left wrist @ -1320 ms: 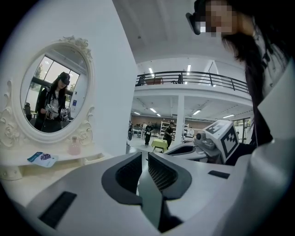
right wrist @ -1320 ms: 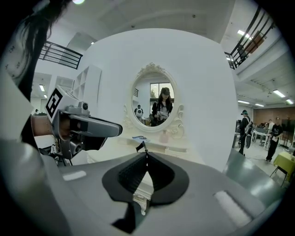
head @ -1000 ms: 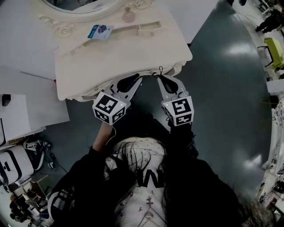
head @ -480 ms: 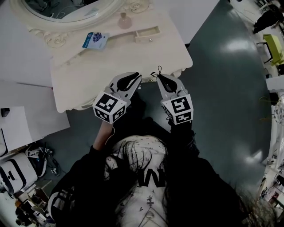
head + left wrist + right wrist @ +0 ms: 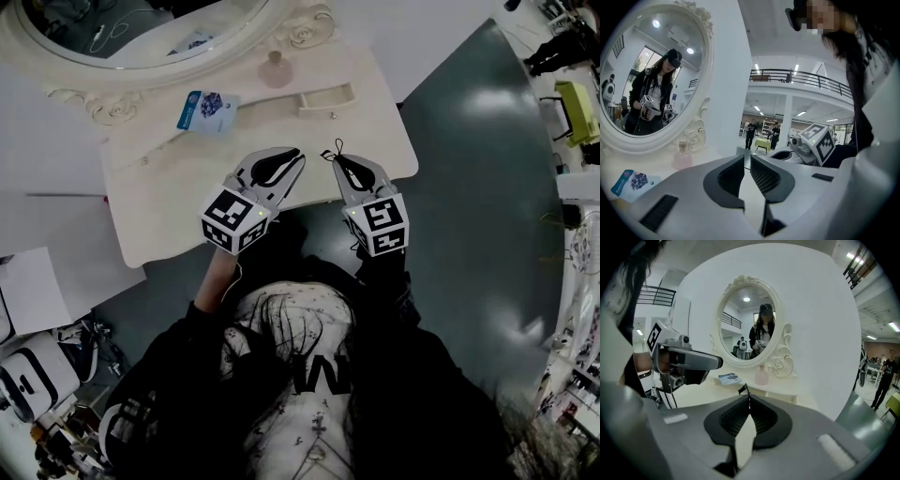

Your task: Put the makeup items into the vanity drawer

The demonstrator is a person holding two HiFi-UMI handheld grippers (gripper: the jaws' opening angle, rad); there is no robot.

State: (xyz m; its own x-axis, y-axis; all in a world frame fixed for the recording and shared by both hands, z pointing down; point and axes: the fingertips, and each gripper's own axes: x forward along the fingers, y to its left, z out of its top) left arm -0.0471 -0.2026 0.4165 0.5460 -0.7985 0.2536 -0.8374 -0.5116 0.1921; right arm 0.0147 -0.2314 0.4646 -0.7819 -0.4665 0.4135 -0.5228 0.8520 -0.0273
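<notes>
A cream vanity (image 5: 169, 202) carries an oval mirror (image 5: 141, 42). A pink bottle (image 5: 275, 67) stands on its back shelf, with a blue packet (image 5: 206, 110) lying to its left. A small drawer (image 5: 326, 97) in that shelf stands pulled out. My left gripper (image 5: 291, 156) and right gripper (image 5: 335, 157) hover side by side over the front of the tabletop, both shut and holding nothing. A thin black loop sticks out at the right gripper's tips. The left gripper view shows the bottle (image 5: 683, 157) and packet (image 5: 633, 183) ahead to the left of the left gripper (image 5: 746, 157). In the right gripper view they lie beyond the right gripper (image 5: 749, 397): bottle (image 5: 761, 376), packet (image 5: 730, 378).
White boards (image 5: 52, 225) lie left of the vanity. Dark green floor (image 5: 469, 187) spreads to the right, with a yellow-green chair (image 5: 581, 108) at the far right. Clutter and a white device (image 5: 33, 375) sit at the lower left. People stand far off (image 5: 751, 133).
Both grippers have moved forward from the vanity's front edge to above its tabletop. The vanity now sits lower and closer in the head view. Both grippers stay shut.
</notes>
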